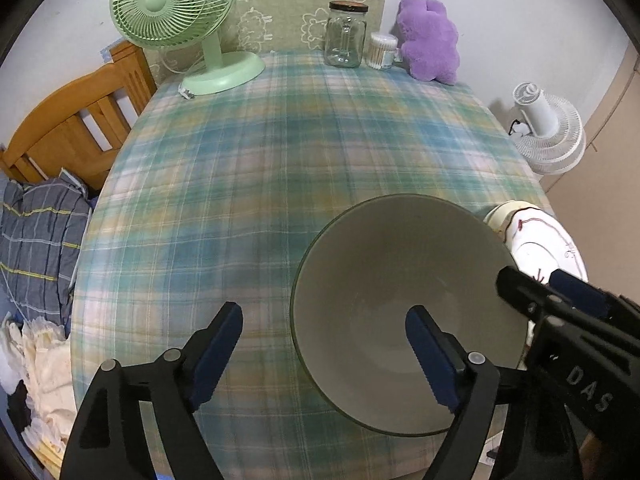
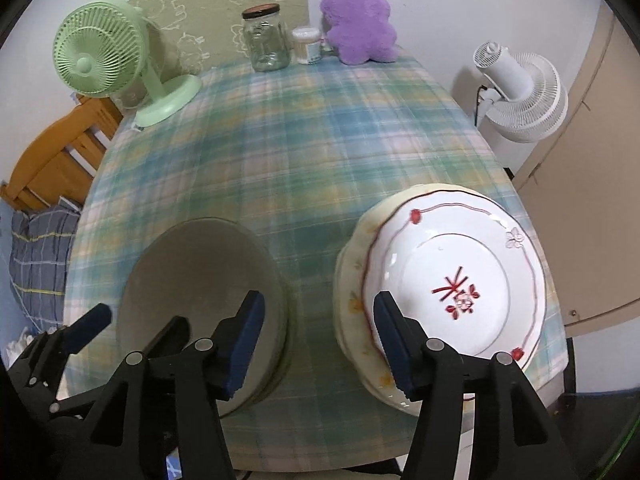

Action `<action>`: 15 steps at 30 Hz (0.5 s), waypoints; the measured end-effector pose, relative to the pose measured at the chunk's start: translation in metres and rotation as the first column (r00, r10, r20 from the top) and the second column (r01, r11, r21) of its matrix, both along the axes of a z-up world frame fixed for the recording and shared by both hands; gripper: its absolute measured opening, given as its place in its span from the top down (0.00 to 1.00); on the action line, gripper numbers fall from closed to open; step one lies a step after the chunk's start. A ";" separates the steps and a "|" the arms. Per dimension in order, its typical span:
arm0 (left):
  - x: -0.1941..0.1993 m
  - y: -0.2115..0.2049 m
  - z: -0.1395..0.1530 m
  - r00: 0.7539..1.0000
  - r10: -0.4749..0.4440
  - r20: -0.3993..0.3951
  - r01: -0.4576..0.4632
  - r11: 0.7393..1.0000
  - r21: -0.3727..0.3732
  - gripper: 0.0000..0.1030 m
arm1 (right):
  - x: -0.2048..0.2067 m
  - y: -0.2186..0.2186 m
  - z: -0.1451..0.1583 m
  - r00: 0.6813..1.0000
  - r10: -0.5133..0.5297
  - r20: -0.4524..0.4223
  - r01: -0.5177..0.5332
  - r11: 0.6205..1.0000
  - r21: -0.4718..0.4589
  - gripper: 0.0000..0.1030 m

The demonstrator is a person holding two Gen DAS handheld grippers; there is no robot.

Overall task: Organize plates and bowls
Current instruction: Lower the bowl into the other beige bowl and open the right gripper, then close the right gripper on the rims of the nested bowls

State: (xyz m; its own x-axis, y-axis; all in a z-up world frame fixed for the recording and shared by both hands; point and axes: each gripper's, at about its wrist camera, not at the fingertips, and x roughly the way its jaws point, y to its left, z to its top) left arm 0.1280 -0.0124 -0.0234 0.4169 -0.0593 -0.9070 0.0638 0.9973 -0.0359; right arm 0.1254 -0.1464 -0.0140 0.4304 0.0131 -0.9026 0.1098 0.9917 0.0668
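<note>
My left gripper (image 1: 324,354) stood released over the checked tablecloth (image 1: 248,184), its jaws spread wide, one blue pad (image 1: 216,356) hanging left of the grey bowl (image 1: 400,280) and the other above the bowl's hollow, neither pressing on the rim. The bowl sat upright on the cloth, empty, near the table's front edge. Just right of the bowl lay the plates: a white plate (image 2: 460,276) with a red flower mark, resting on a cream plate (image 2: 352,304) whose rim showed beyond it on the bowl's side. My right gripper (image 2: 316,346) hung open between bowl and plates, its left pad (image 2: 244,344) over the bowl's right rim and its right pad (image 2: 394,348) over the near edge of the plates; I could not tell whether that pad touched them. Nothing was held in either gripper. Far behind the bowl, along the wall, stood a green fan (image 1: 176,20), a glass jar (image 1: 346,36), a tub of cotton swabs (image 1: 382,51) and a purple plush toy (image 1: 430,38).
</note>
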 end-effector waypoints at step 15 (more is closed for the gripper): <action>0.005 -0.006 -0.015 0.989 0.122 -0.081 -0.117 0.991 0.058 0.13 | 0.030 -0.019 -0.041 0.984 0.144 -0.104 -0.118 0.968 0.223 0.40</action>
State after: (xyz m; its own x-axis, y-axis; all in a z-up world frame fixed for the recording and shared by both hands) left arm 0.1330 -0.0180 -0.0381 0.3405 0.0355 -0.9396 -0.0568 0.9982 0.0172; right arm 0.1551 -0.1653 -0.0555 0.3022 0.2618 -0.9166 0.0001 0.9616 0.2746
